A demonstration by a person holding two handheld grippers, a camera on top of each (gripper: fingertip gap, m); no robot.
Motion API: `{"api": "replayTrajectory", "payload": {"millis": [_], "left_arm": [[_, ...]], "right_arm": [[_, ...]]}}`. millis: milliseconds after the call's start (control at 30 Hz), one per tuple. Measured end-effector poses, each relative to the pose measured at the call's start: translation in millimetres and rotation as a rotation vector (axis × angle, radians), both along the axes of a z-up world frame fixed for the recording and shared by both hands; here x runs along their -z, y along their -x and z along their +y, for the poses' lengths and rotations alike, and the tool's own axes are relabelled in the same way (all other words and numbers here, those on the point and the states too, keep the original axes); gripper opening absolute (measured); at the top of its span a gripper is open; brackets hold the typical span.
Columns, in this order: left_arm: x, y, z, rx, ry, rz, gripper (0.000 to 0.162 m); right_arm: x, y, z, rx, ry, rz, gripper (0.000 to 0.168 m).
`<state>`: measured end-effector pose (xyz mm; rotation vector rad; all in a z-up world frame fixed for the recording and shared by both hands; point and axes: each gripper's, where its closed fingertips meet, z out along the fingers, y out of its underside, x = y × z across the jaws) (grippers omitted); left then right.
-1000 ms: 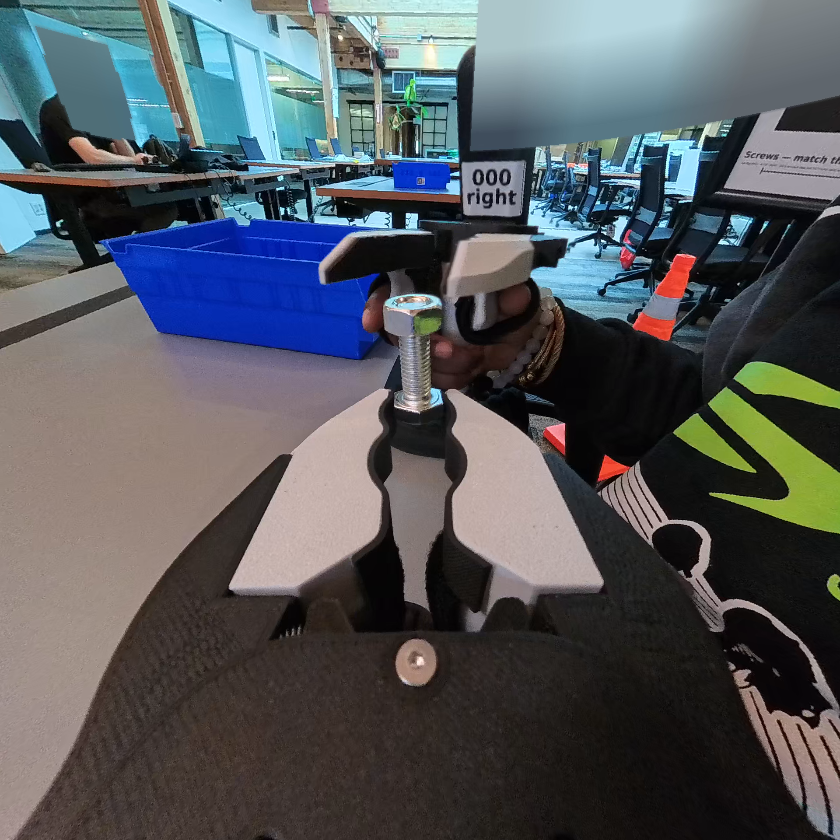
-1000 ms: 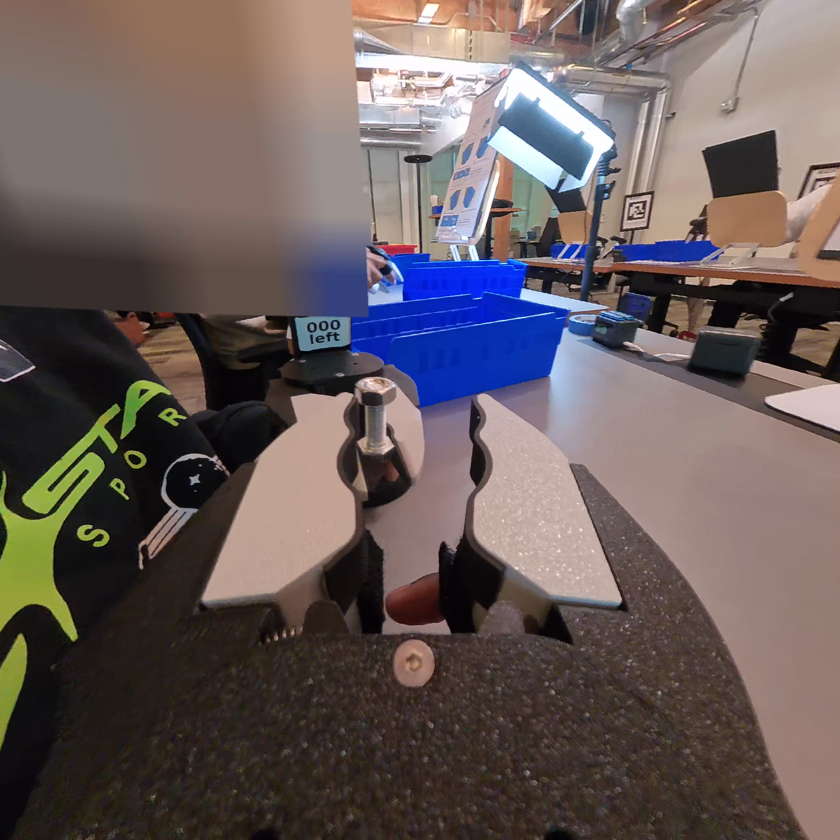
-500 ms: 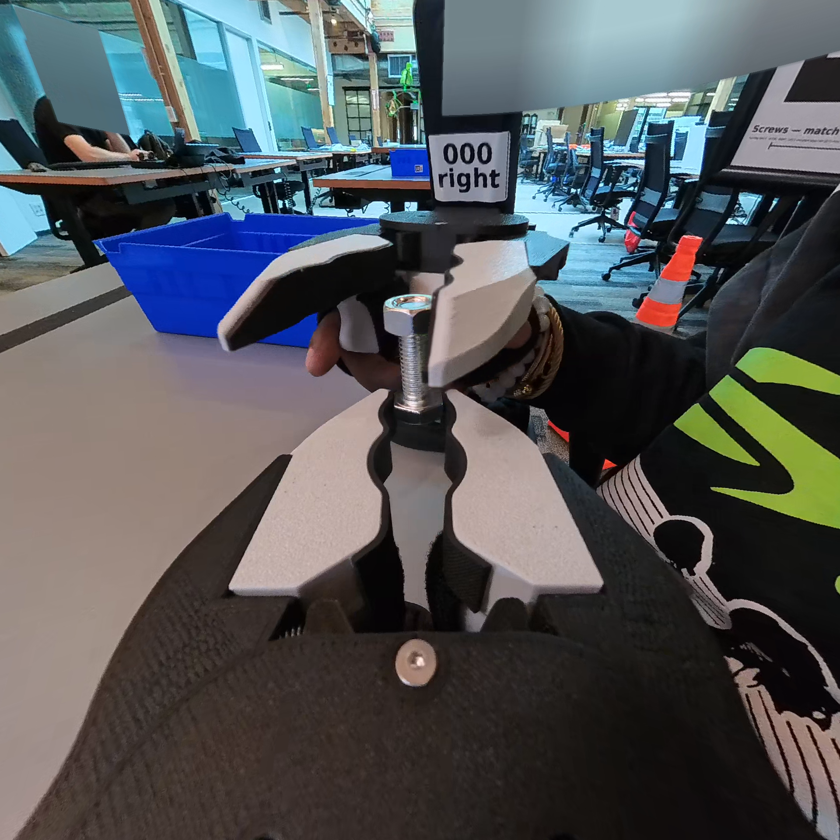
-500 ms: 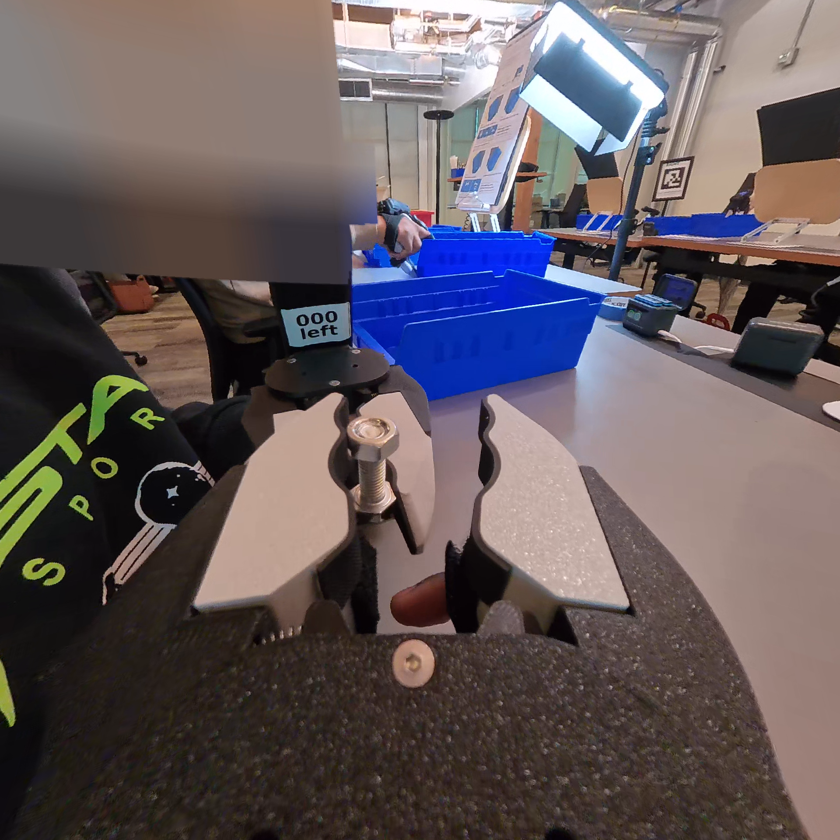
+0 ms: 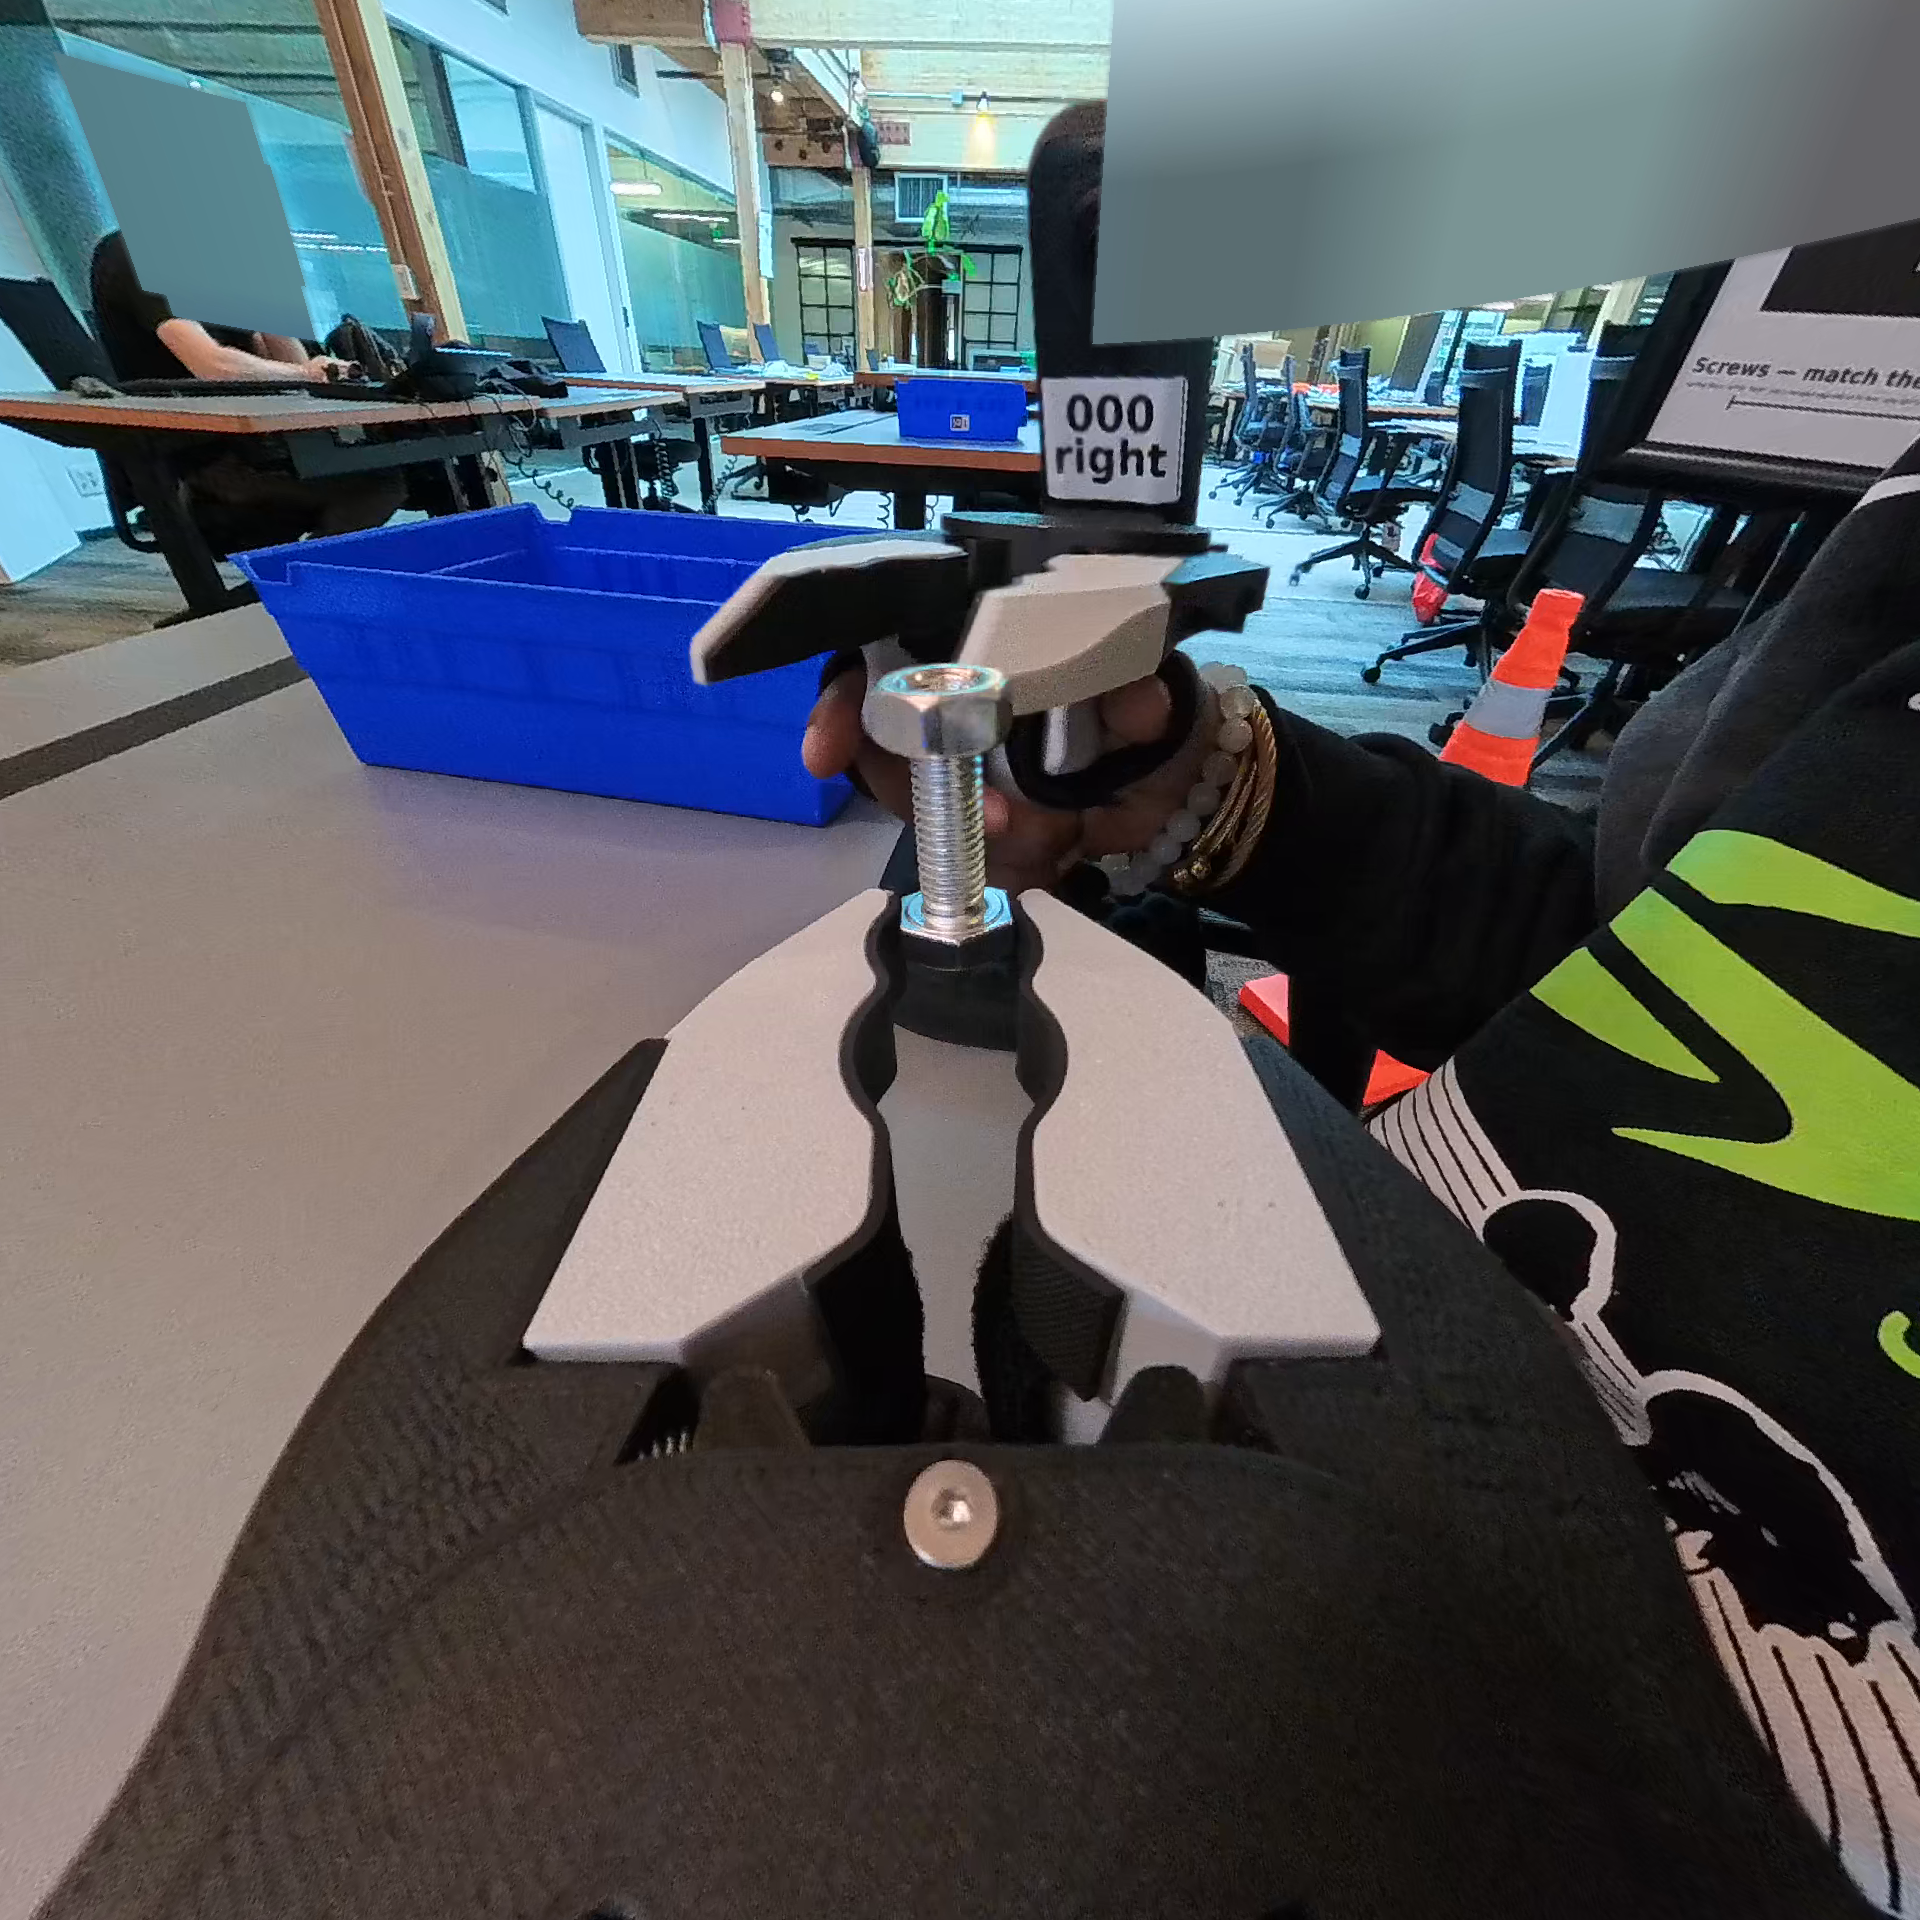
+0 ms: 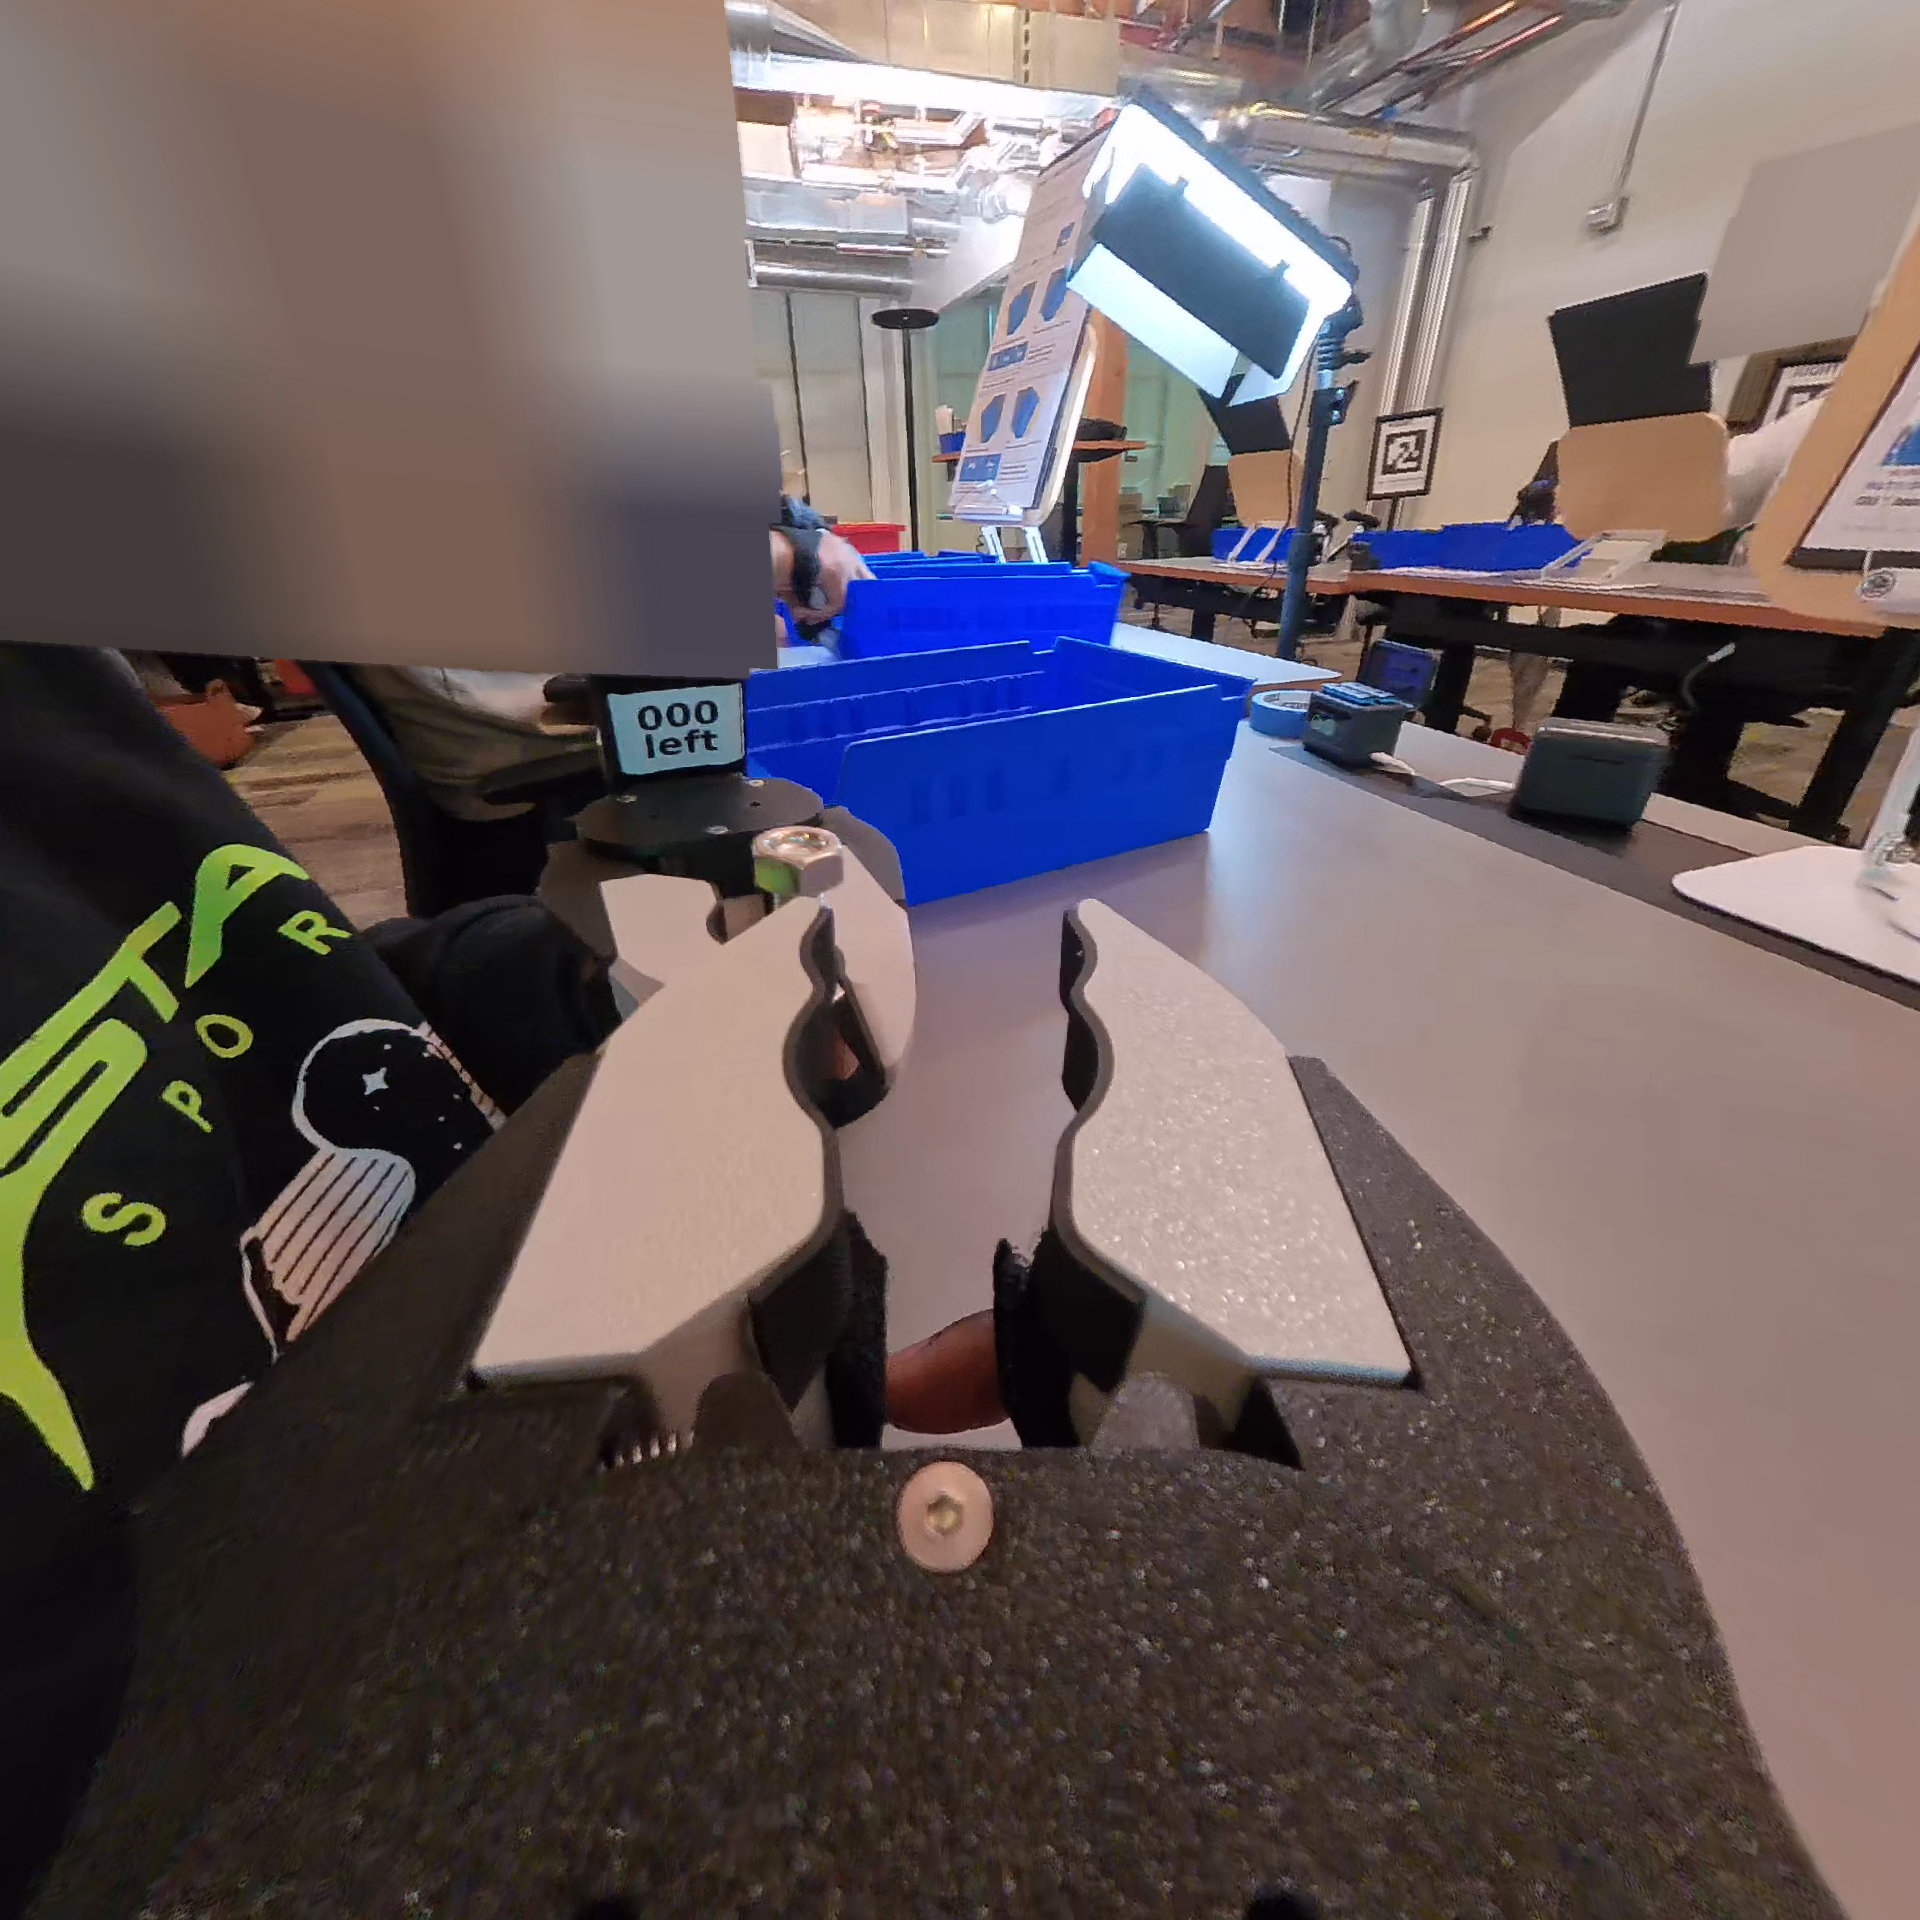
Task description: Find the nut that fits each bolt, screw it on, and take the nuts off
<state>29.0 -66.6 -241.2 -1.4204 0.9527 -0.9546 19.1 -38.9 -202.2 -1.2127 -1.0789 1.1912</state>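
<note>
We note that the bolt (image 5: 948, 831) is bright, glossy metal with a threaded shank; its nut (image 5: 936, 709) shows the same polished finish. The left hand-held gripper (image 5: 956, 925) has fingers (image 5: 748, 1143) of matt, finely grained grey plastic on a rough black textured body. The table (image 5: 312, 987) is smooth, matt grey. The blue bin (image 5: 540, 665) is smooth plastic.

Both grippers have black foam bodies, pale grey wavy-edged fingers (image 5: 727, 1164) and a silver screw (image 5: 951, 1522); each carries a white label (image 5: 1112, 438). The person wears a black sleeve (image 5: 1423, 894), beaded and gold bracelets (image 5: 1226, 790), and a green-printed black top (image 6: 156, 1039).
</note>
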Motion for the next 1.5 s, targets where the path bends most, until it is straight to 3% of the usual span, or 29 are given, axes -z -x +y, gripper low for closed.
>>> {"api": "replayTrajectory", "payload": {"millis": [200,733,1300,1500], "left_arm": [[1,0,0,-0.001,0.002,0.004,0.019],[2,-2,-1,0.002,-0.008,0.021,0.019],[-1,1,0,0.001,0.000,-0.006,0.019],[0,0,0,0.000,0.000,0.001,0.019]], "right_arm": [[-6,-2,-8,-0.042,0.002,0.027,0.046],[-1,51,-22,-0.128,0.014,-0.037,0.053],[1,7,-4,-0.032,0.030,-0.013,0.051],[-6,6,-13,-0.079,0.015,0.012,0.052]]}}
